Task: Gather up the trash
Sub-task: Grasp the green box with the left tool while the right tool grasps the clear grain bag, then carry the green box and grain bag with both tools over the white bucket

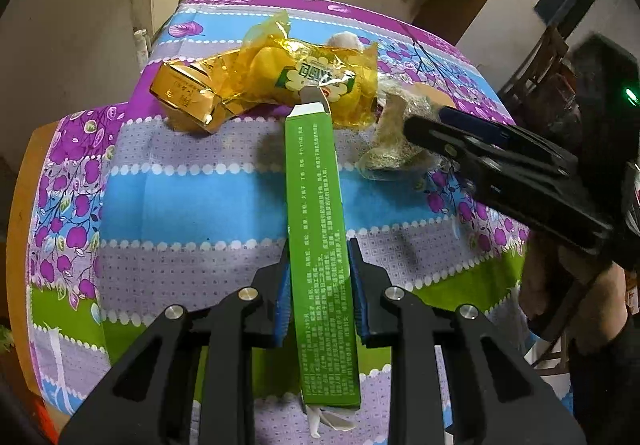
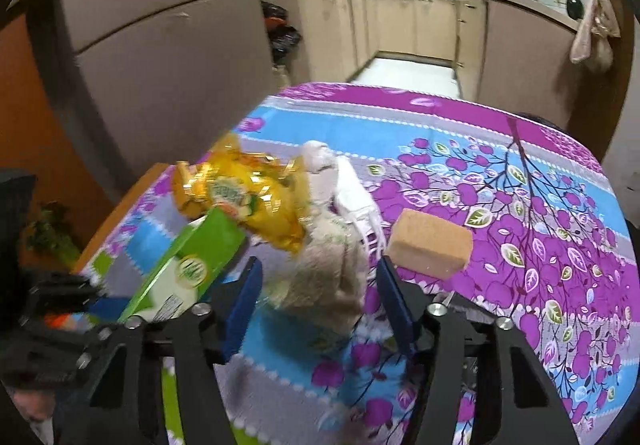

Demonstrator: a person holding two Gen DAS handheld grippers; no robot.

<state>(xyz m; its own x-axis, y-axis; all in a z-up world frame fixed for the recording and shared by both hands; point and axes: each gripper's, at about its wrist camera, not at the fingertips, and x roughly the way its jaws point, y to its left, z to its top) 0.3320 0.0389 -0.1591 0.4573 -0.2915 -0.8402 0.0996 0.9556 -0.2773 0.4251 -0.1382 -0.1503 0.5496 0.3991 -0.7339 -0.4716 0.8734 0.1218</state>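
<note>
Closest to the left wrist camera, the left gripper [image 1: 319, 287] is clamped on a long green carton [image 1: 320, 245]; both blue pads press its narrow sides, jaws nearly closed. Carton runs lengthwise away from the camera, near end flap torn open, far end flap up, tilted above the floral tablecloth [image 1: 180, 197]. Just past the carton's far end lies a crumpled yellow snack wrapper [image 1: 304, 81], with a gold foil box [image 1: 188, 97] touching its left side. Right of the carton sits a clear bag of beige crumbs [image 1: 394, 149]; the right gripper [image 1: 420, 133] comes in from the right with its tips at that bag. From the right wrist view, the right gripper [image 2: 318, 285] stands partly open, straddling the crumb bag [image 2: 324, 273]; the bag is between the blue pads but gaps show on both sides, so no grip, though motion blur makes contact hard to rule out. Beside the right finger, a tan sponge-like block [image 2: 430, 247] rests on the cloth, apart from the bag. Behind the bag, something white, likely crumpled tissue or plastic [image 2: 344, 181], too blurred to identify. Left of frame, the green carton [image 2: 192, 265] and yellow wrapper [image 2: 248, 201] reappear. Farther back: kitchen cabinets [image 2: 400, 25] and a cloth hanging on the counter end [image 2: 592, 33].
</note>
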